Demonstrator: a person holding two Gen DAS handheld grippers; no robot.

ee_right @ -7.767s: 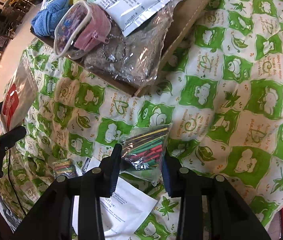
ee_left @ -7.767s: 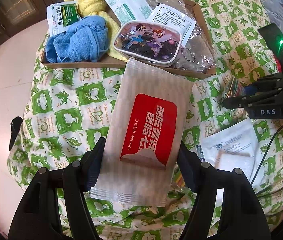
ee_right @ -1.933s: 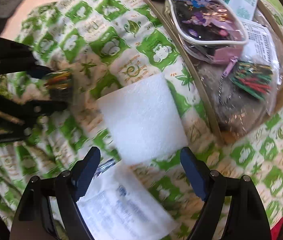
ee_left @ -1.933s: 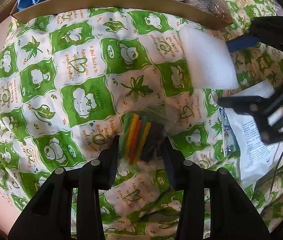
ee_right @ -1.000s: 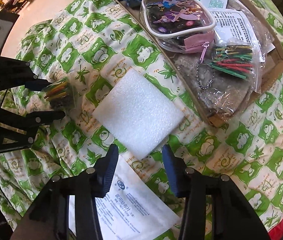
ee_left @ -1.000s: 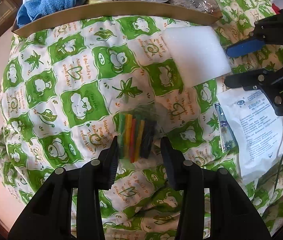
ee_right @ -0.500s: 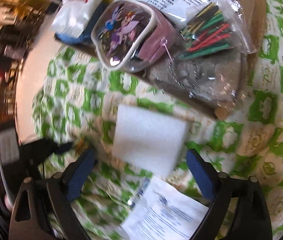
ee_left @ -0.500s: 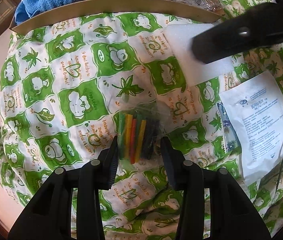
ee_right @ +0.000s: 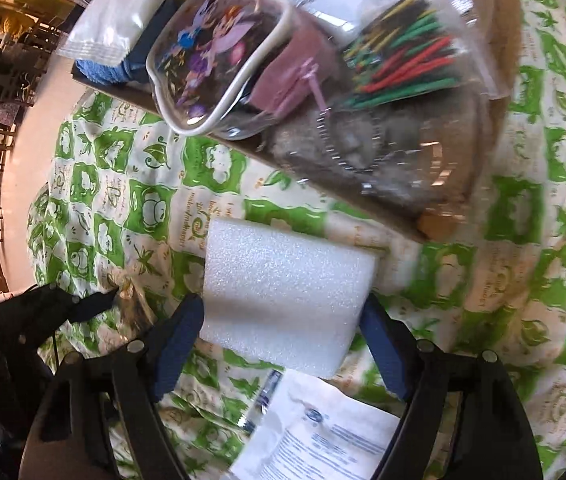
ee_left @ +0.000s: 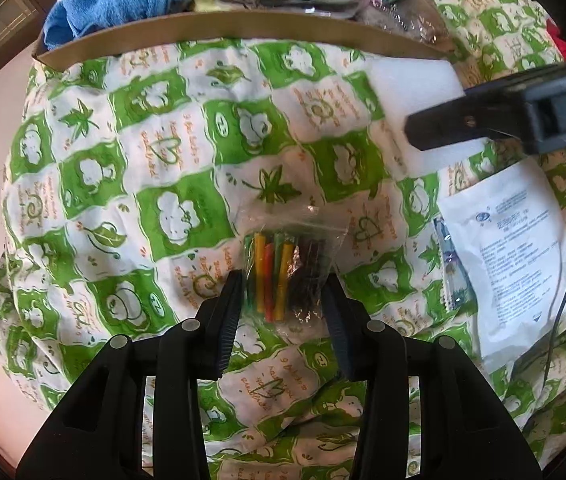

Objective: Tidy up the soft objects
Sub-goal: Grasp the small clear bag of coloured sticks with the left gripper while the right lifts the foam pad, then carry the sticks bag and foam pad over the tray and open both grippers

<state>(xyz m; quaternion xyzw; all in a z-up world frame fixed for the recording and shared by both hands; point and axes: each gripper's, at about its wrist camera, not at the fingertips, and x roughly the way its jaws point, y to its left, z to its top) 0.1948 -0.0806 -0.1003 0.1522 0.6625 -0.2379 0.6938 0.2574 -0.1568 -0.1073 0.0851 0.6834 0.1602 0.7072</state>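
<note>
A clear bag of coloured sticks (ee_left: pixel 287 276) sits between the fingers of my left gripper (ee_left: pixel 283 284), which is shut on it just over the green-and-white cloth (ee_left: pixel 123 160). A white foam block (ee_right: pixel 283 296) lies flat on the cloth below the cardboard tray (ee_right: pixel 435 224). My right gripper (ee_right: pixel 283 316) straddles the foam; its jaws are closing, with the blue pads at the foam's two side edges and no dent showing. One right finger (ee_left: pixel 463 124) crosses the foam (ee_left: pixel 411 92) in the left wrist view.
The tray (ee_left: pixel 203 32) holds a blue towel (ee_left: pixel 115 0), a cartoon pouch (ee_right: pixel 211 52), another stick bag (ee_right: pixel 403 64) and a wipes pack (ee_right: pixel 119 12). A white printed packet (ee_left: pixel 511 248) lies on the cloth beside the foam. The left gripper's fingers (ee_right: pixel 83 304) are close by.
The right gripper rolled, spread its jaws wide around the foam block, then narrowed them to the foam's edges. The left gripper kept its hold on the stick bag and shifted slightly.
</note>
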